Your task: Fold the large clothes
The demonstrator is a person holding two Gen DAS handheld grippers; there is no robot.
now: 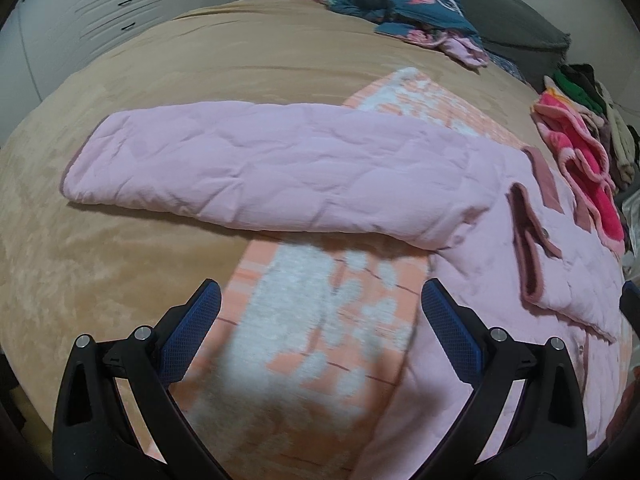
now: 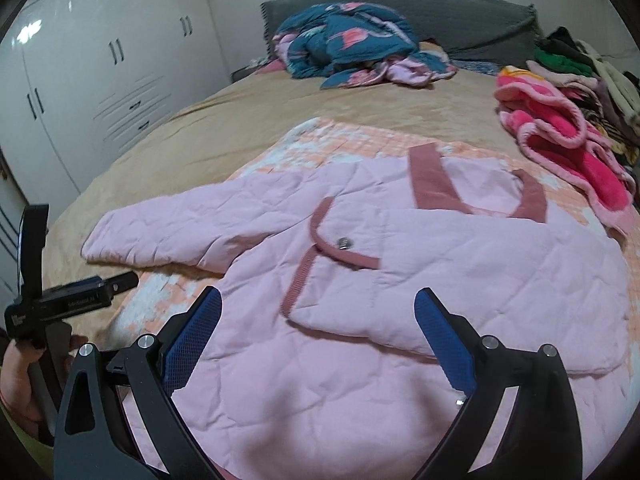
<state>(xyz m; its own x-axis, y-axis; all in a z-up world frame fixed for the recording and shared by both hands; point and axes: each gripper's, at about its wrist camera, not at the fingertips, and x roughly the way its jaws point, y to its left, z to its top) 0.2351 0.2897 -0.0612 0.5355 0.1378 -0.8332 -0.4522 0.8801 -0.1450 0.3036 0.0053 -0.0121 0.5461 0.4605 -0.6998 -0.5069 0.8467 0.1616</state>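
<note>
The pink jacket (image 2: 400, 280) is lying flat on the bed (image 2: 224, 120), its sleeve (image 1: 256, 172) stretching crosswise beyond the wide-open, empty left claw (image 1: 320, 328), while the right claw (image 2: 316, 344) is hovering agape over the jacket's body.

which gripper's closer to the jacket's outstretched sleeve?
Left. The left gripper hovers open just short of the sleeve, over the peach blanket. The right gripper is open above the jacket body, farther away.

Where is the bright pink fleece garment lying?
In the right wrist view, the pink fleece garment lies right of the quilted jacket, before the clothes pile.
</note>
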